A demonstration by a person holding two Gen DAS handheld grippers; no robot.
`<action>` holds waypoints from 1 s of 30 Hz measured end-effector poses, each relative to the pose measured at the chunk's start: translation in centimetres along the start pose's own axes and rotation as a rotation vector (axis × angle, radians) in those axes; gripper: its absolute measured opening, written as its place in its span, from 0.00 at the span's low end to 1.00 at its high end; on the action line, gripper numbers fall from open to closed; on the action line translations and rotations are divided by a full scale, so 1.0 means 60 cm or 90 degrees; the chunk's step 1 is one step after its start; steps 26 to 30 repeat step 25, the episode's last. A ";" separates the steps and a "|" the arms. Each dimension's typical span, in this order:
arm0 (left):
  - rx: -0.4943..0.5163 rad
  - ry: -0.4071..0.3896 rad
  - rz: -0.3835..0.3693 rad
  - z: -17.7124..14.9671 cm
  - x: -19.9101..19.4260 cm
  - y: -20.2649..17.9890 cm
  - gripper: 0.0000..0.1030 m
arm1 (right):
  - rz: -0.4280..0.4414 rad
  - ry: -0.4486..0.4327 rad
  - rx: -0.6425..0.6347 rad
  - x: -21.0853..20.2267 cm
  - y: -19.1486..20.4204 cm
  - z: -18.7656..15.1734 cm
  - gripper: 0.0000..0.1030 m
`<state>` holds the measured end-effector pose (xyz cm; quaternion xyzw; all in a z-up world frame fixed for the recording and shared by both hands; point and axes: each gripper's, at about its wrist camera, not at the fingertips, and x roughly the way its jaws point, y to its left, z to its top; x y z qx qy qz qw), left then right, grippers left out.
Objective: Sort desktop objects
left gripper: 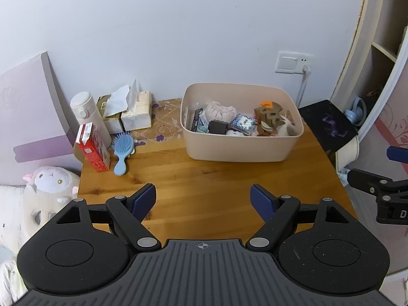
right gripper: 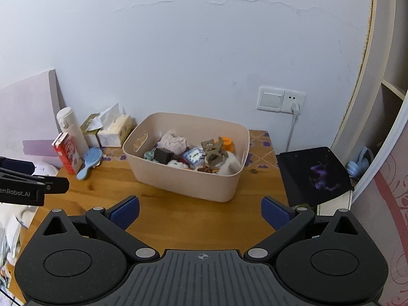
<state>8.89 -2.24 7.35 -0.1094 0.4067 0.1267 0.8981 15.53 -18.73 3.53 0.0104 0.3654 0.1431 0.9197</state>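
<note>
A beige plastic bin (left gripper: 239,148) (right gripper: 183,181) stands toward the back of the wooden table (left gripper: 204,186) (right gripper: 107,191), holding several small items: a pink cloth, a blue patterned packet, a dark box, brown pieces. At the table's left lie a blue hairbrush (left gripper: 122,150) (right gripper: 89,160), a red carton (left gripper: 93,146) (right gripper: 66,155), a white bottle (left gripper: 88,114) (right gripper: 70,125) and tissue packs (left gripper: 132,112) (right gripper: 113,130). My left gripper (left gripper: 203,201) hovers open over the near table, empty. My right gripper (right gripper: 200,213) is open and empty, in front of the bin.
A black panel (left gripper: 329,125) (right gripper: 313,173) rests just off the table's right edge. A wall socket with a plug (left gripper: 293,62) (right gripper: 280,99) sits behind the bin. A white plush toy (left gripper: 51,186) lies left of the table. A shelf unit stands at the far right.
</note>
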 end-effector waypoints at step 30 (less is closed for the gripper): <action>0.015 0.016 -0.010 -0.059 -0.109 0.038 0.81 | -0.009 0.026 -0.014 -0.130 0.011 -0.030 1.00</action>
